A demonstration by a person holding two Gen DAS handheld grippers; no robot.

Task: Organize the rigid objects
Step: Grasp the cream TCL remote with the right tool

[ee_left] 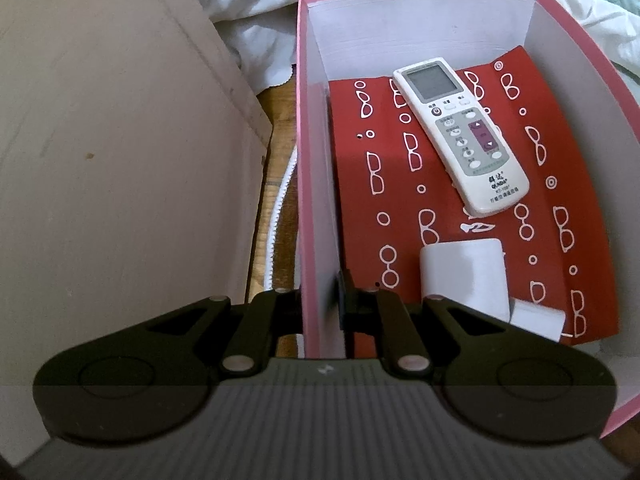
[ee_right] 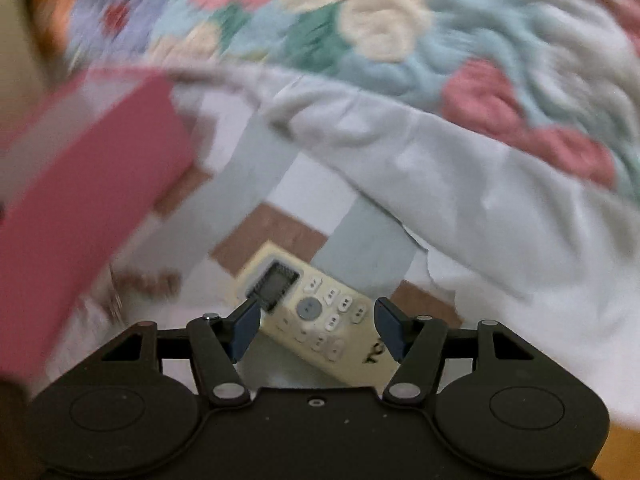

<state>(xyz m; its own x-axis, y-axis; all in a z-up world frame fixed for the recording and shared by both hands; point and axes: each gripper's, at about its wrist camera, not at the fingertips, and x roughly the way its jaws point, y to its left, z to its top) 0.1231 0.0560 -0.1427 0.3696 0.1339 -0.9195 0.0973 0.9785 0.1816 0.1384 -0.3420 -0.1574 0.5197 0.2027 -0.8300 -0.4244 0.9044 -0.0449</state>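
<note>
In the left wrist view my left gripper point(ee_left: 326, 304) is shut on the left wall of a pink cardboard box point(ee_left: 312, 160). Inside, on red patterned paper, lie a white air-conditioner remote point(ee_left: 460, 132) and a white charger block point(ee_left: 466, 276) nearer me. In the blurred right wrist view my right gripper point(ee_right: 316, 328) is open, its blue-padded fingers point(ee_right: 244, 328) on either side of a cream remote point(ee_right: 316, 316) that lies on the checked bed sheet. The pink box point(ee_right: 80, 208) shows at the left of that view.
A beige wooden board point(ee_left: 120, 140) stands left of the box, with a white corrugated hose point(ee_left: 280, 208) and wooden floor between them. A floral quilt point(ee_right: 360, 40) and white bedding point(ee_right: 480, 200) lie beyond the cream remote.
</note>
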